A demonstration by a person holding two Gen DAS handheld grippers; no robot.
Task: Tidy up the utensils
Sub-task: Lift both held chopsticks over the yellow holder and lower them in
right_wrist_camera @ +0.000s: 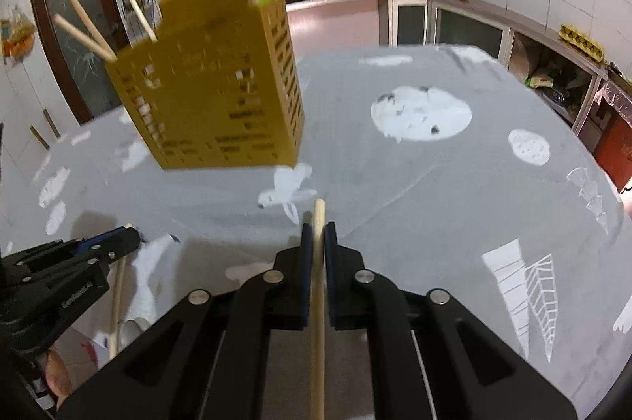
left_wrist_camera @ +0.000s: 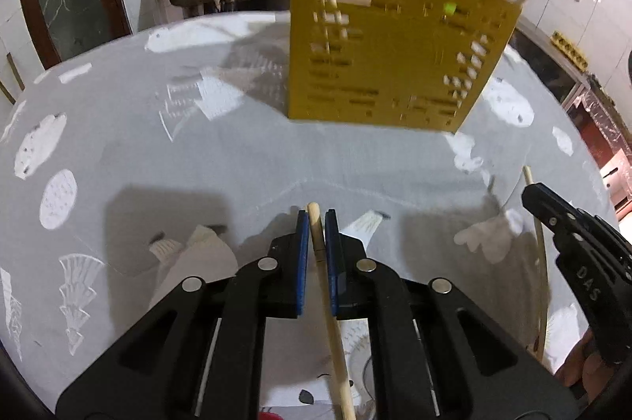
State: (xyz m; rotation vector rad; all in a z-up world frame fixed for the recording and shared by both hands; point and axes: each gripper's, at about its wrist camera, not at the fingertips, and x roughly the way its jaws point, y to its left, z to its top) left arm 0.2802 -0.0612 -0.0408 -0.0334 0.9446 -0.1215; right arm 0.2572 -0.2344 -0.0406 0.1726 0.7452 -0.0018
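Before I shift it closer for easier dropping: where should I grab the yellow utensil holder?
Take the yellow utensil holder by a bare top corner of its wall, from above: it stands upright, and chopsticks lean out over other parts of the rim.

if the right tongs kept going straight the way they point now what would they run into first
Probably the grey tablecloth: the right tongs, shut on a wooden chopstick, point downward at bare cloth. The yellow utensil holder stands left of that line, though depth is unclear.

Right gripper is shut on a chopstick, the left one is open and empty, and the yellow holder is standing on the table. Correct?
Not quite. The left gripper is not open and empty: the left wrist view shows it shut on its own chopstick. The right gripper does clamp a chopstick, and the yellow holder stands on the table.
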